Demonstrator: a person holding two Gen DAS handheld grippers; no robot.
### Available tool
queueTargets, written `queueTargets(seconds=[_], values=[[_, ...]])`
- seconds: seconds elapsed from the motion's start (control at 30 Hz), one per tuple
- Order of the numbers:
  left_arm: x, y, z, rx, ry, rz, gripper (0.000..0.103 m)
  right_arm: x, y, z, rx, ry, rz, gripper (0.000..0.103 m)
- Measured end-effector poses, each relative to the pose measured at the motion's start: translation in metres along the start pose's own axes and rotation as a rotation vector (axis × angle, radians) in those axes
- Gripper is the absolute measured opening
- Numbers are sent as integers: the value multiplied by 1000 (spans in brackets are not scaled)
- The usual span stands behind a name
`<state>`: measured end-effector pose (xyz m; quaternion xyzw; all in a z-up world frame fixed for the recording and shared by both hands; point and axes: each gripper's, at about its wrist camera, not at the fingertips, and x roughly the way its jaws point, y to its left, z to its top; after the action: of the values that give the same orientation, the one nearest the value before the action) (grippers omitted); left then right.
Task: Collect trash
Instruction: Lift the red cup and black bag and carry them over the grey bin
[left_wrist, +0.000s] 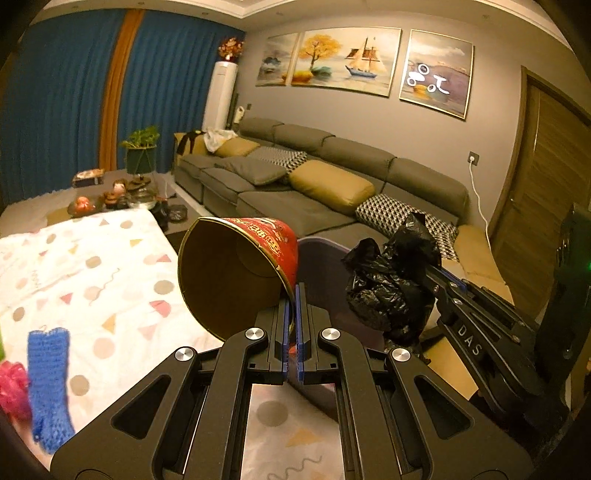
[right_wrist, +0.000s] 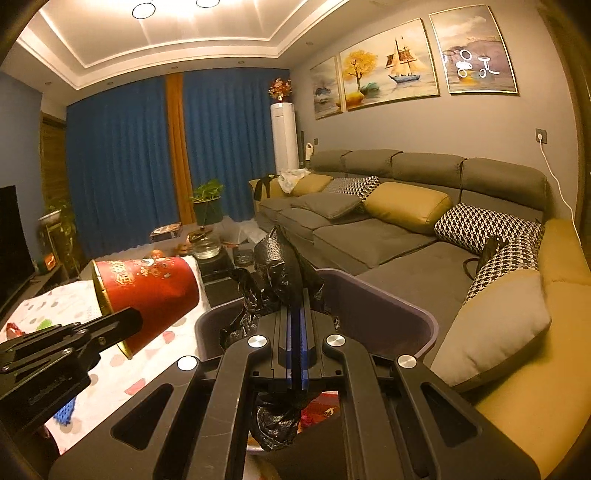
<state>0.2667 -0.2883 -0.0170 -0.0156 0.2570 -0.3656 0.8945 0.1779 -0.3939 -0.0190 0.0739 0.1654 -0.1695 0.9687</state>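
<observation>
My left gripper (left_wrist: 294, 295) is shut on the rim of a red paper cup (left_wrist: 236, 275) with gold print, held tilted with its brown open mouth toward the camera. The cup also shows in the right wrist view (right_wrist: 147, 295), left of a purple bin (right_wrist: 373, 295). My right gripper (right_wrist: 297, 295) is shut on a crumpled black plastic bag (right_wrist: 277, 258) and holds it over the bin's rim. In the left wrist view the bag (left_wrist: 391, 280) hangs right of the cup, in front of the bin (left_wrist: 321, 266).
A table with a white patterned cloth (left_wrist: 85, 280) lies at left, with a blue knitted piece (left_wrist: 48, 384) and a pink item (left_wrist: 13, 391) on it. A grey sofa (right_wrist: 388, 229) with cushions runs along the right wall. A plant (left_wrist: 142, 147) stands by the blue curtains.
</observation>
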Motion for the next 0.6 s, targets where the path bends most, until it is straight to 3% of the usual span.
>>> queueTargets(seconds=[0.6], values=[[45,-6,-5,18,60,-75,2,19,-3,-6,27,31,-36,4]])
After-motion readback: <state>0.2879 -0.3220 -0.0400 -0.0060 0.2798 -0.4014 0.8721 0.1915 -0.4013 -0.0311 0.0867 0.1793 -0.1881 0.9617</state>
